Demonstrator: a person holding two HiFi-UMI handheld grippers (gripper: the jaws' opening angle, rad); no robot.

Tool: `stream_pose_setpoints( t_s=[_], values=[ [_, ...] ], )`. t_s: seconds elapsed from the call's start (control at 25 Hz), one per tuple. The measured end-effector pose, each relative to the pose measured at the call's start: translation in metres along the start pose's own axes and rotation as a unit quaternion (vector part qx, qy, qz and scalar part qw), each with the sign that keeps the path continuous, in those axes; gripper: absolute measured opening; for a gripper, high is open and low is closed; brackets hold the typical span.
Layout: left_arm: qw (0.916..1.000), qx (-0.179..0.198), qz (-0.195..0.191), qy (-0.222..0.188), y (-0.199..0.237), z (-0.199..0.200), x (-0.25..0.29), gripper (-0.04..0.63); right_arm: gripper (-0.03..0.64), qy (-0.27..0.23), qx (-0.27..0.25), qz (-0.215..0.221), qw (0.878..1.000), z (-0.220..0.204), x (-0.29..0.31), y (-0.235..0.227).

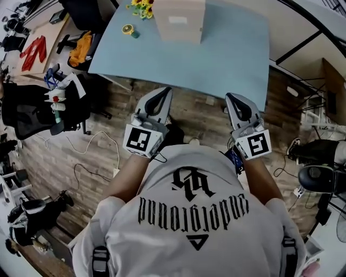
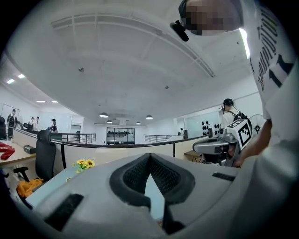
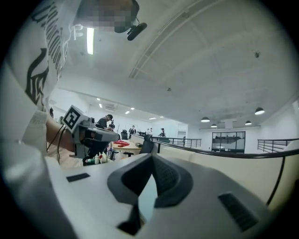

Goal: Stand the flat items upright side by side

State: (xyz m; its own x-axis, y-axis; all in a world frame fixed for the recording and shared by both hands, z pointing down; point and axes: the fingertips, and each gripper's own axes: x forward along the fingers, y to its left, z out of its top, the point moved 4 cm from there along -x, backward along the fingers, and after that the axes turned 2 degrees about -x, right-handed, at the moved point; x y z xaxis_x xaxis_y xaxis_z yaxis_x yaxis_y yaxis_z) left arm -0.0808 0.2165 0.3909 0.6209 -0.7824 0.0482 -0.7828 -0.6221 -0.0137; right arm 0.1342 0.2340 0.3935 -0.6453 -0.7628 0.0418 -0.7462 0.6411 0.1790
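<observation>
Seen from the head view, the person stands at the near edge of the pale blue table (image 1: 232, 54). The left gripper (image 1: 164, 93) and the right gripper (image 1: 232, 98) are held level just short of that edge, both pinched together and carrying nothing. The only candidate for the flat items is a pale block (image 1: 178, 20) at the table's far side, near some yellow flowers (image 1: 141, 6). I cannot tell whether it is one box or several flat pieces already standing together, and nothing lies flat on the bare blue top. My worry is reach. The block sits well apart from both tools, so a long stretch could tip it or shove it off the back. Closed tips would only push it, not take hold of it. The left gripper view adds what the overhead angle cannot: its dark pads meet tip to tip with only a sliver of blue tabletop showing behind them. It also catches the flowers low at the left and the other tool alongside, but not the block. The right gripper view shows the same closed, empty pinch. Beyond that it looks off across the office at a desk (image 3: 124, 145) with people around it, so it gives no help in judging the distance to the block.
</observation>
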Motion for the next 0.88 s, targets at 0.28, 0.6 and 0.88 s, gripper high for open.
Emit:
stream_pose_setpoints(
  t_s=[0.28,0.6,0.88],
  values=[
    [0.9998,-0.013,0.016,0.006,-0.006,0.006,-0.041,-0.002,0.005,-0.006,0.0,0.011,1.0,0.007,-0.018,0.032],
    [0.9997,0.001,0.025,-0.004,0.003,0.005,-0.068,-0.002,0.005,-0.022,-0.005,0.014,1.0,0.022,-0.013,0.058],
    [0.9996,-0.008,0.028,-0.008,0.006,0.004,-0.078,-0.002,0.005,-0.024,-0.006,0.028,0.999,0.025,-0.006,0.072]
  ],
)
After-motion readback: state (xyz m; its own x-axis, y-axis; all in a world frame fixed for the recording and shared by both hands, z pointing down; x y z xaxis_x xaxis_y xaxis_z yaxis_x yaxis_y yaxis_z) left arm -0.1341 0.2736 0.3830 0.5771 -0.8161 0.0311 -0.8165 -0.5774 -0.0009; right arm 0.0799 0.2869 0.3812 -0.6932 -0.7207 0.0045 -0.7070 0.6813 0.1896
